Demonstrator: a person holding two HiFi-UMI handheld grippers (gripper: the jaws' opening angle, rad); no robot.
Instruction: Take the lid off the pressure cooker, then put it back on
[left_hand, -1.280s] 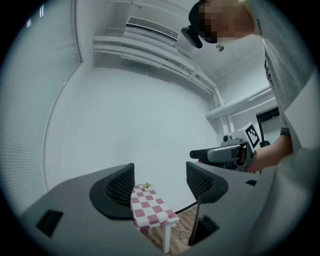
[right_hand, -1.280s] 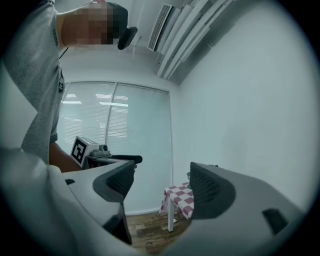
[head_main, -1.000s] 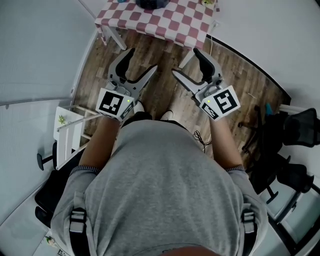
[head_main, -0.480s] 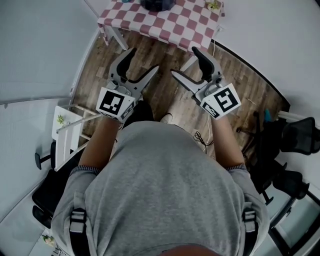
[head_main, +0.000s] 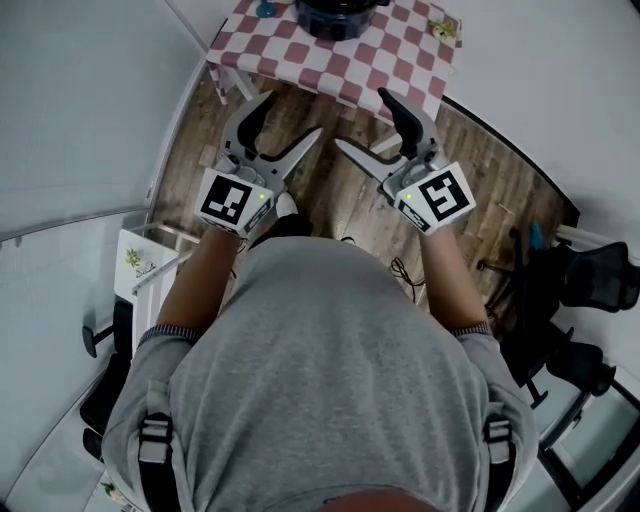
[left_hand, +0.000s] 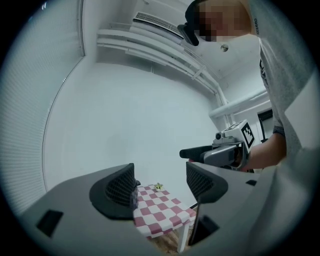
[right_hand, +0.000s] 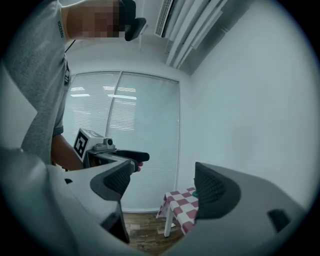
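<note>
Okay, head view first: the pressure cooker (head_main: 340, 14) sits on the checked table (head_main: 400, 62) at the top edge, cut off by the frame, so I cannot tell how its lid sits. A small plant (head_main: 443, 28) stands on the table's right corner. Both tools are held over the wooden floor (head_main: 330, 190) on the near side of the table, well apart from the cooker: the left gripper (head_main: 290, 116) has its jaws spread wide and empty, and so does the right gripper (head_main: 362, 118).

Over to the left gripper view: the jaws gape, with only the table (left_hand: 165, 210) showing between them and the plant (left_hand: 158, 187) on it.

In the right gripper view the jaws are apart with nothing in them, and a corner of the table (right_hand: 182, 202) sits low between them.
</note>
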